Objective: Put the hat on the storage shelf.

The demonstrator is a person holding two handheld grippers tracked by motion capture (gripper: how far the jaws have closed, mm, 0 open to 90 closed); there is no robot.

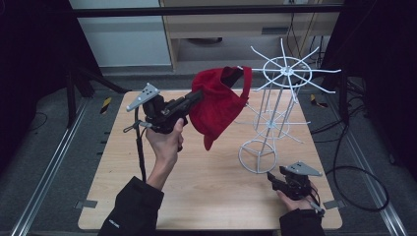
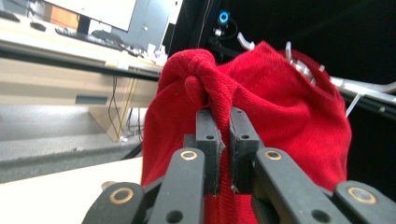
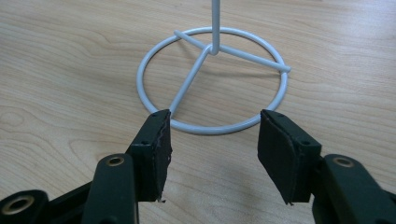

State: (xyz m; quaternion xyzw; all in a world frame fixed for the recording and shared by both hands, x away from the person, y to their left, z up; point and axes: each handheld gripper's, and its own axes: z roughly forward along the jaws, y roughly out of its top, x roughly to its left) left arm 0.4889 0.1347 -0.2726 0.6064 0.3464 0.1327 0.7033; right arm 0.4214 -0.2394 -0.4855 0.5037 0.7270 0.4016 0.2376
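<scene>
The left gripper (image 1: 196, 96) is raised above the wooden table (image 1: 211, 191), its jaws pressed together on a bunched fold of a red knit hat (image 1: 219, 105). In the left gripper view the left gripper (image 2: 223, 126) pinches the cloth between its two black jaws, and the hat (image 2: 280, 107) fills the space just beyond them, its fabric knotted up above the jaw tips. In the high view the hat hangs in the air off the gripper, opening uppermost, its upper edge touching or just beside an outer arm of a white wire rack (image 1: 280, 98); contact cannot be confirmed. The rack stands upright on the right half of the table, with spoked tiers at top and middle and a ring base. The right gripper (image 1: 273, 179) sits low at the near right of the table, just beside that base. In the right gripper view the right gripper (image 3: 212, 135) has its jaws spread apart, holding nothing, with the rack's ring base (image 3: 212, 79) lying on the table directly beyond the jaw tips.
</scene>
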